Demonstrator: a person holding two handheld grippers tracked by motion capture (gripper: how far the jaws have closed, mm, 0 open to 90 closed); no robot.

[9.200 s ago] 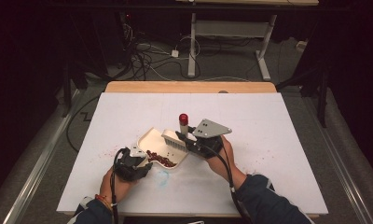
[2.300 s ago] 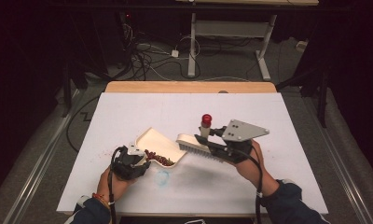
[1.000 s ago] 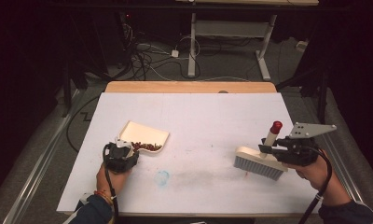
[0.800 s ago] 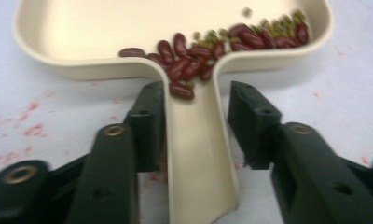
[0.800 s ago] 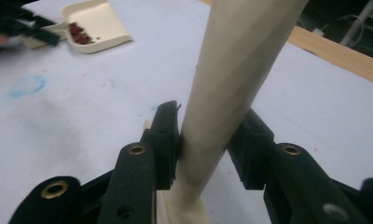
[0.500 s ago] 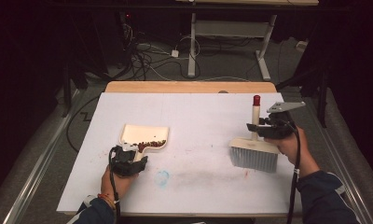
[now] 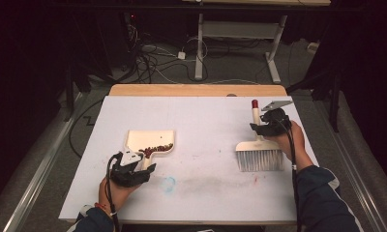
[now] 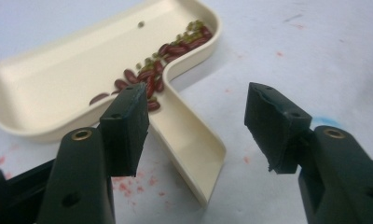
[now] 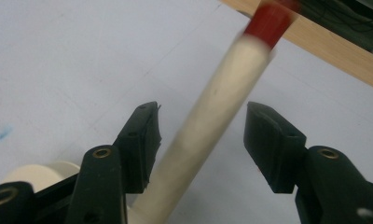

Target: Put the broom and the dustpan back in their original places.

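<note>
Left gripper [image 7: 142,166] sits by the dustpan [image 7: 149,142] in the high view; right gripper [image 7: 265,126] is at the brush [image 7: 258,150] on the table [image 7: 201,121].

Left gripper view: jaws have just opened, the handle lies loose between them, beans [image 8: 156,77] in the pan.

Right gripper view: jaws have just opened; the brush handle [image 9: 212,126] stands between them, touching the left jaw only.

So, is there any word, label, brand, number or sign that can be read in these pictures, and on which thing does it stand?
None: no readable text in any view.
The cream dustpan holding beans carries no print or mark.
The brush, with its cream handle and red tip, is plain too.
The white table cover bears only red and blue smudges, not letters.
The black jaws of each hand-held gripper show screws, no lettering.
</note>
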